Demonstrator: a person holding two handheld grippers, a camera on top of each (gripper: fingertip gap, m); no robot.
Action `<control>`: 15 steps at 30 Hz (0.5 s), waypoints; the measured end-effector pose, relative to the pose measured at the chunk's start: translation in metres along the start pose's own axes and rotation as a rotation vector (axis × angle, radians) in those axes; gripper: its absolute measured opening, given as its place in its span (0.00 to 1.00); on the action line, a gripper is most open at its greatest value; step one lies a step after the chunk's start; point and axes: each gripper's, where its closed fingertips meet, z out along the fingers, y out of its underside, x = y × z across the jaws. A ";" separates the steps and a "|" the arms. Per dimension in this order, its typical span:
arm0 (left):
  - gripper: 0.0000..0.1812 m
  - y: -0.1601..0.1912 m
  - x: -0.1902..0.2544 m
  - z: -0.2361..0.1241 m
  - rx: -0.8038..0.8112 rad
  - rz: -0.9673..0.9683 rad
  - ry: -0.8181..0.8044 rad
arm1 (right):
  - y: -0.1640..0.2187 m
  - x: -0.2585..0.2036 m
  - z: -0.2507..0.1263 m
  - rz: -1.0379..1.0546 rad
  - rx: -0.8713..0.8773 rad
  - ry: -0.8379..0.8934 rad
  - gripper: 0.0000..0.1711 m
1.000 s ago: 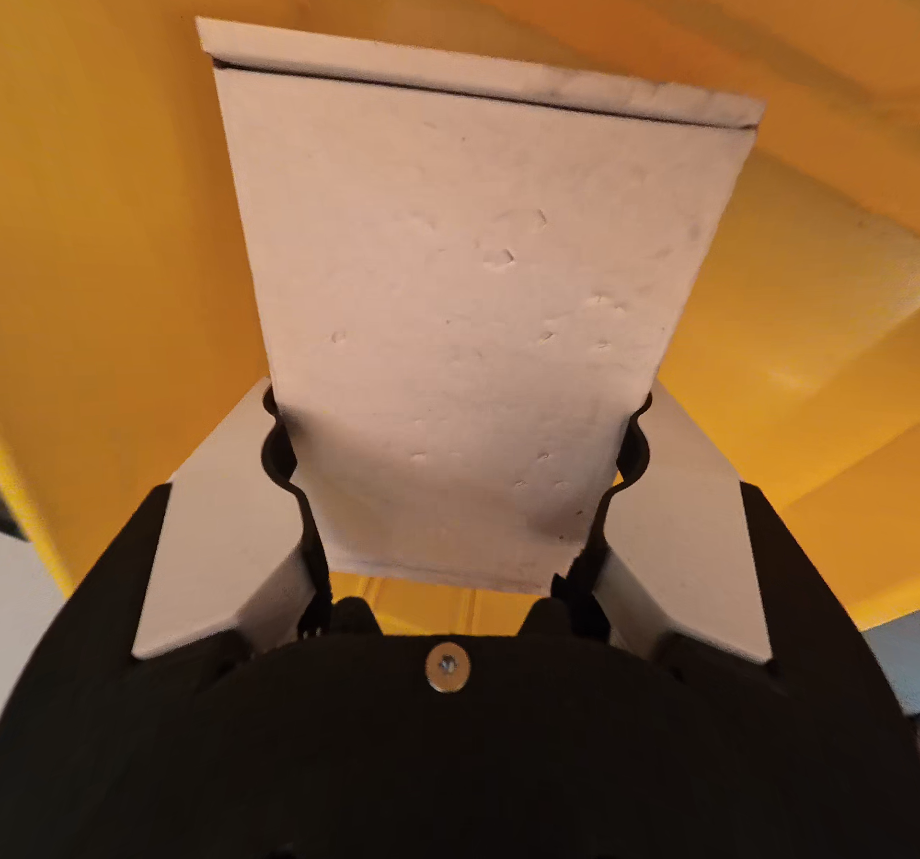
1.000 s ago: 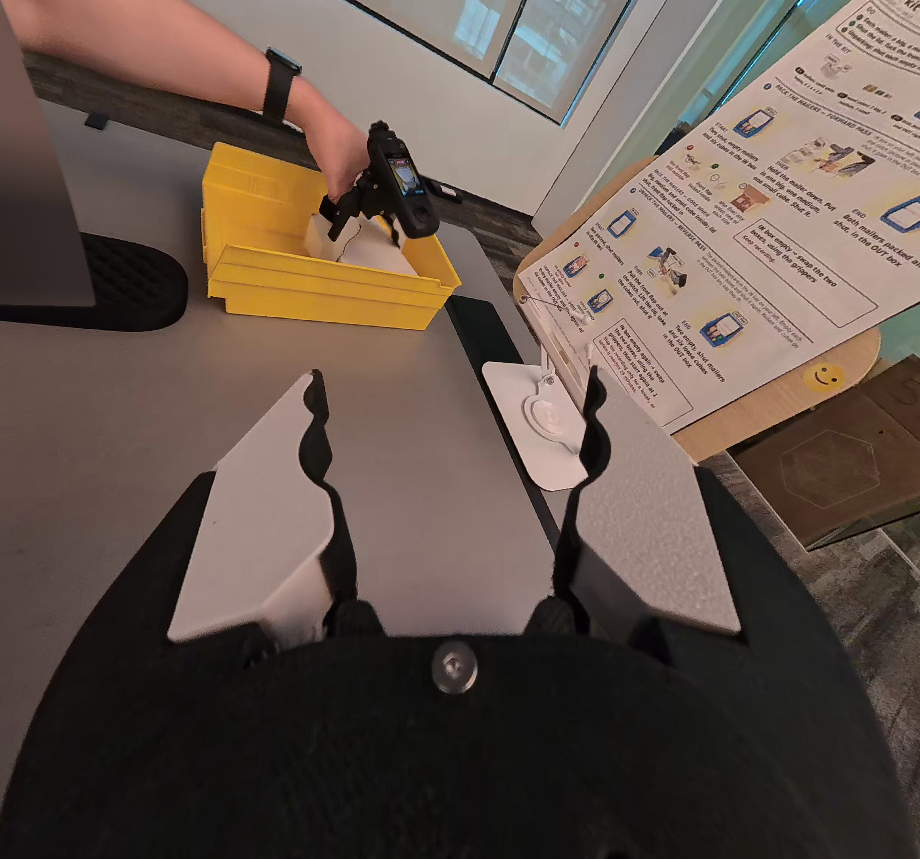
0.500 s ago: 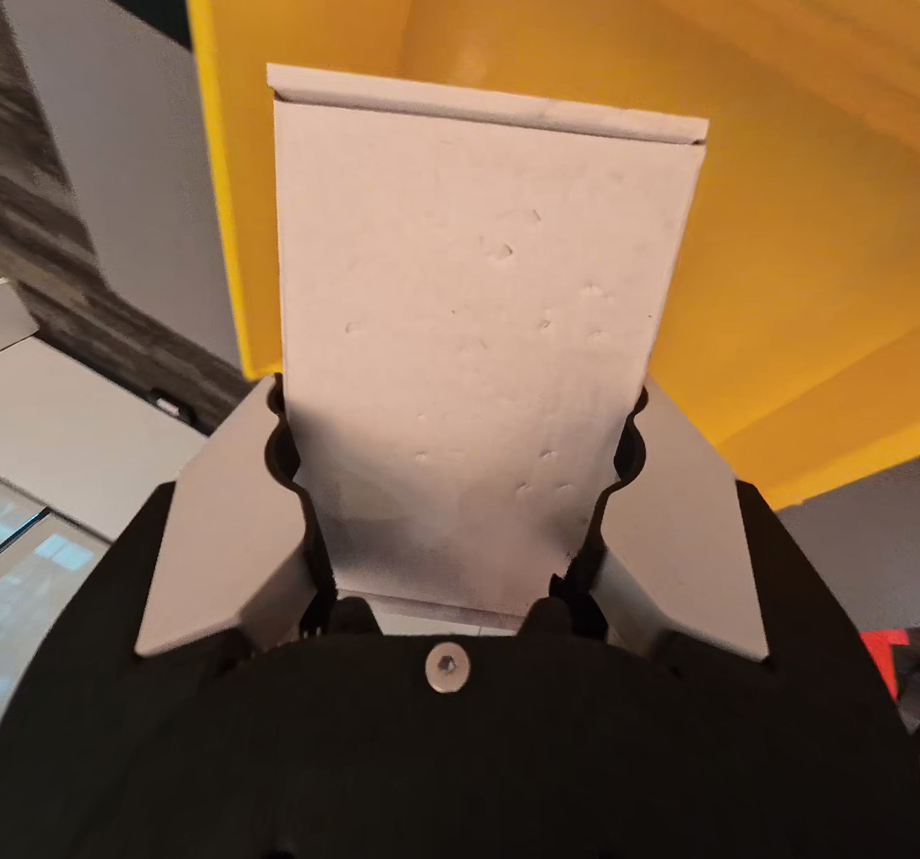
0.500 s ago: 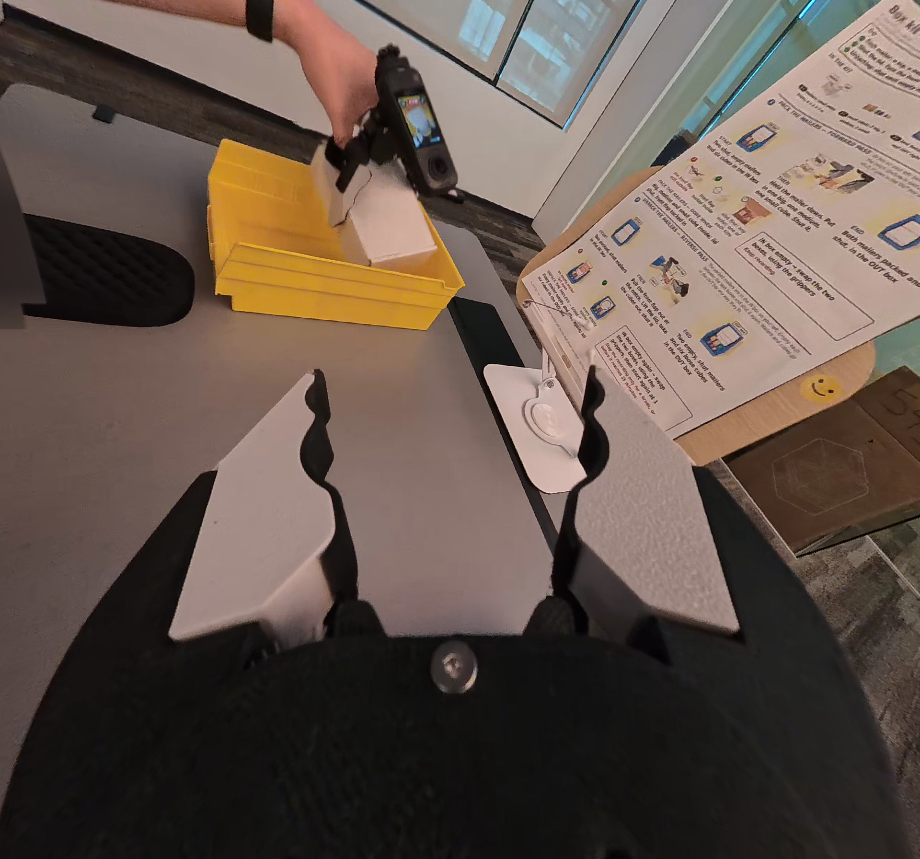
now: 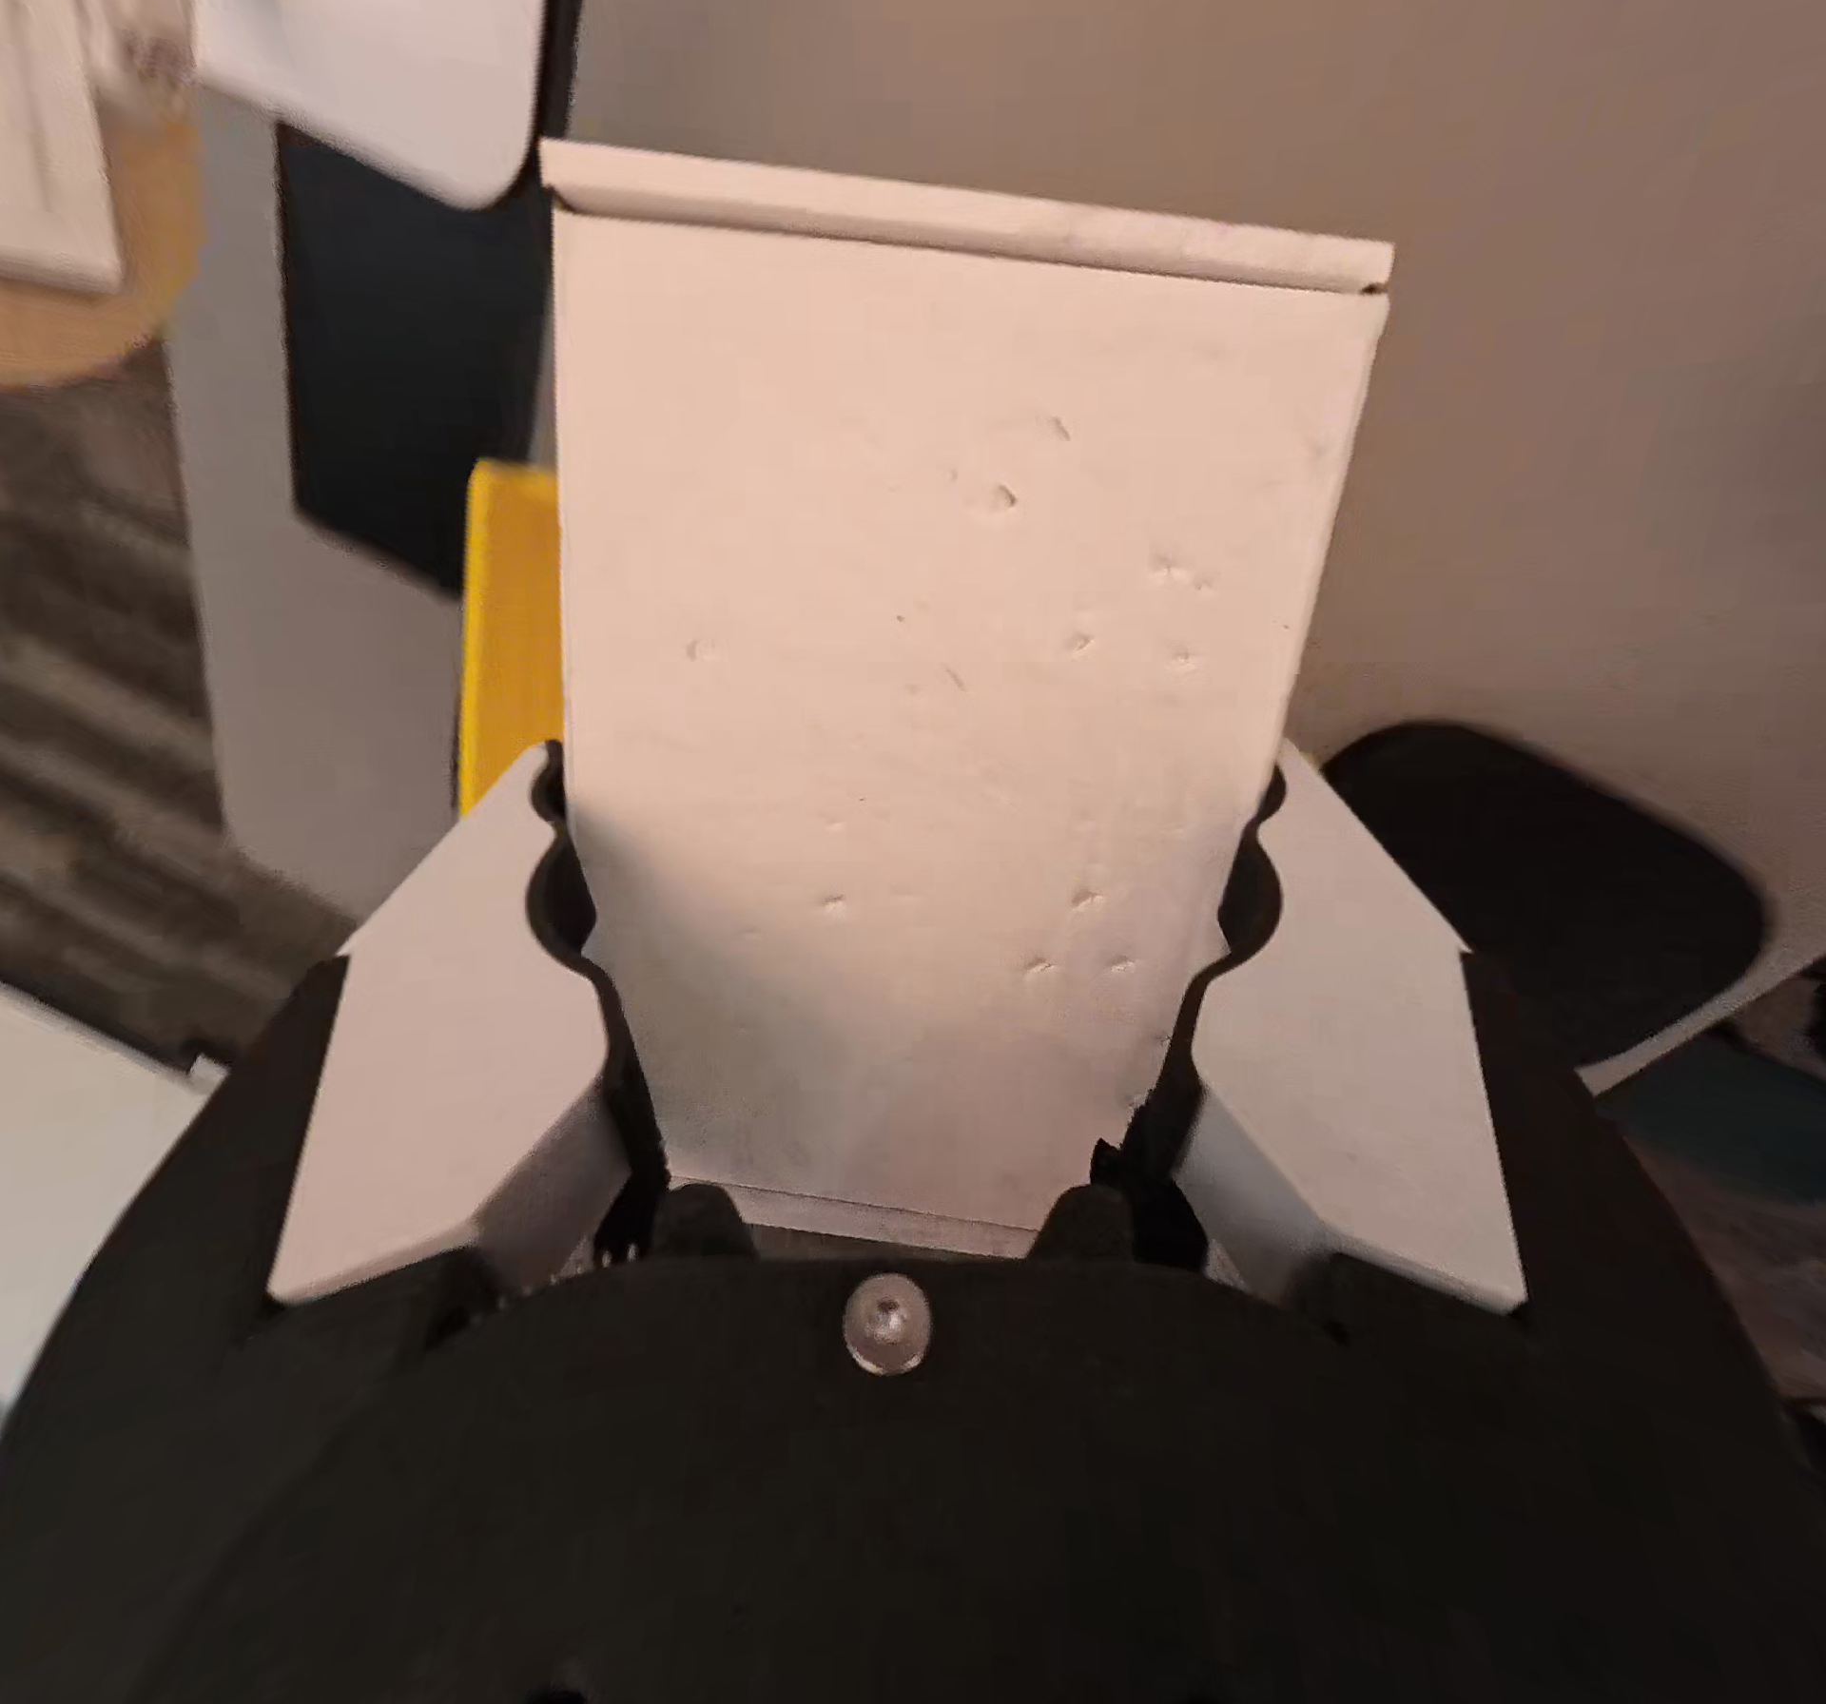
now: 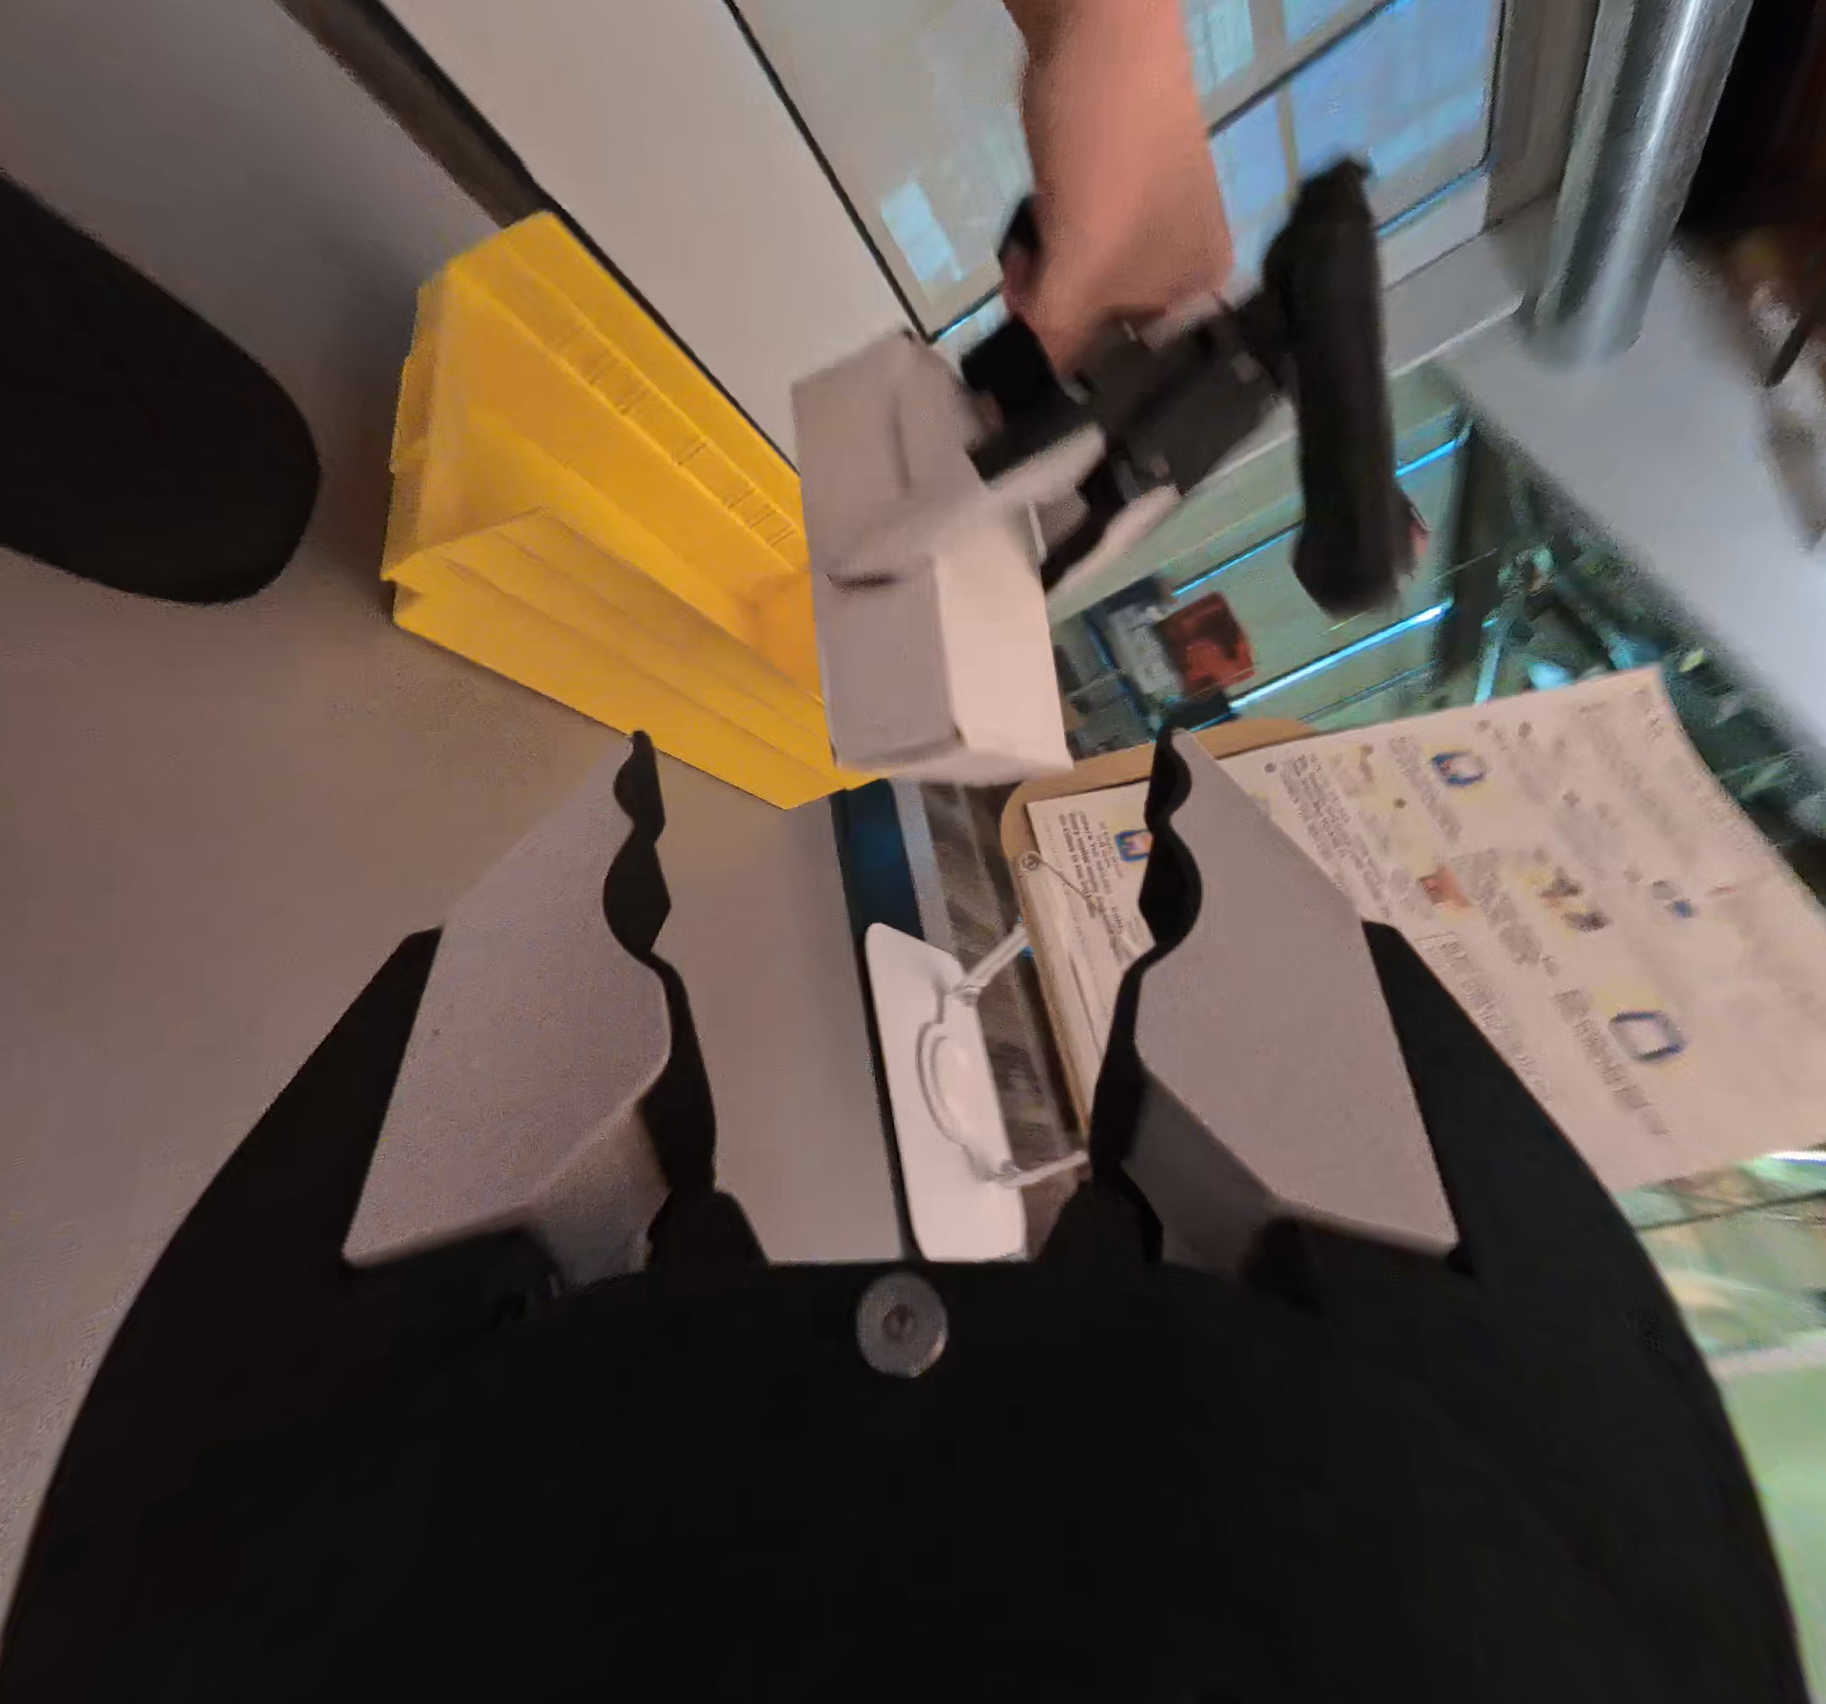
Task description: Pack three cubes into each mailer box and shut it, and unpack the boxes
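My left gripper (image 5: 914, 767) is shut on a closed white mailer box (image 5: 949, 649), held by its two sides in the air. The right wrist view shows that same box (image 6: 929, 599) hanging from the left gripper (image 6: 998, 461), above the near right corner of the yellow bin (image 6: 583, 511). My right gripper (image 6: 904, 767) is open and empty, low over the grey table (image 6: 217, 827). No cubes are in view.
A black stand base (image 6: 128, 412) sits on the table left of the bin. A white plate-like holder (image 6: 939, 1093) lies at the table's right edge. An instruction sheet (image 6: 1482, 916) stands on a round wooden board to the right. A person's forearm (image 6: 1097, 106) holds the left gripper.
My left gripper has lifted the mailer box up out of the yellow bin and swung it toward the right. My right gripper stays open and has tilted.
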 end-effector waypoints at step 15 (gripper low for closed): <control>0.72 -0.159 0.154 0.078 0.297 -0.006 0.639 | 0.138 -0.059 -0.028 -0.187 -0.689 0.128 0.55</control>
